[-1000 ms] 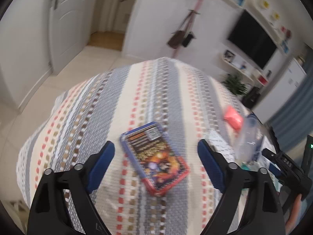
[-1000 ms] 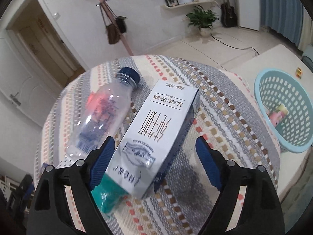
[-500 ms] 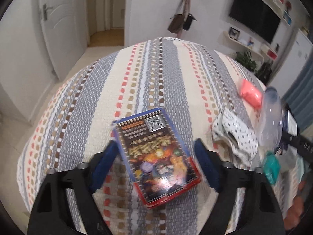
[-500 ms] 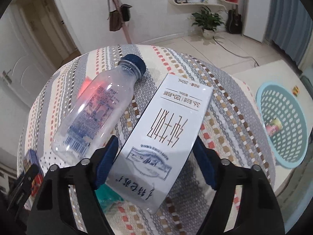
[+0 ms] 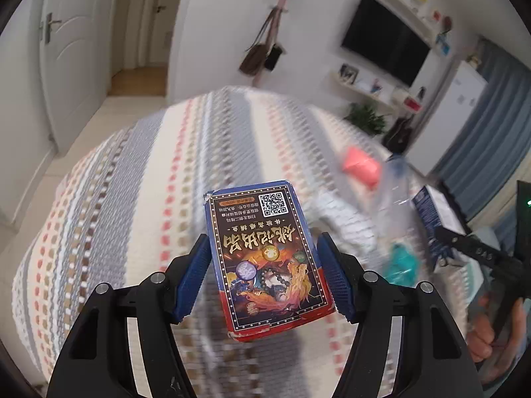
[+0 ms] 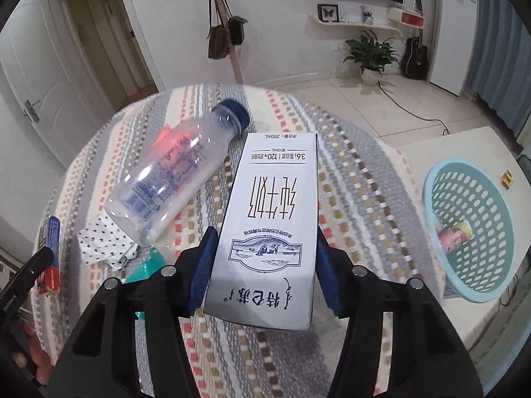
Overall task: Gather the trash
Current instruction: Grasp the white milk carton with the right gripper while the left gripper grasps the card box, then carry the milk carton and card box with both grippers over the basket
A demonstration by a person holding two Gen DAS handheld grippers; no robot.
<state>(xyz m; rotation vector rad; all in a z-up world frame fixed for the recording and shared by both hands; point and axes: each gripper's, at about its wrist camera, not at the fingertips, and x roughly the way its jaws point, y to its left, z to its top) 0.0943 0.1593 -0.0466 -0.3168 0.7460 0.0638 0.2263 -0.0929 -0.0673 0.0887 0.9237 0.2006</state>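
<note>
My left gripper [image 5: 264, 270] is shut on a blue and red card box [image 5: 265, 255] and holds it just above the striped tablecloth [image 5: 132, 199]. My right gripper [image 6: 265, 265] is shut on a white milk carton [image 6: 268, 225] and holds it above the cloth. A clear plastic bottle [image 6: 172, 172] with a blue cap lies on the table left of the carton. A spotted crumpled paper [image 6: 103, 245] and a teal wrapper [image 6: 149, 265] lie beside it. A red-pink item [image 5: 361, 165] lies further back on the table.
A light blue perforated basket [image 6: 471, 229] stands on a lower white surface to the right of the table and holds a small pink package [image 6: 456, 235]. The table's round edge drops to a tiled floor. A coat stand [image 6: 229, 33] is behind the table.
Both grippers have closed: the left on the card box, the right on the milk carton. Both objects have lifted slightly off the cloth.
</note>
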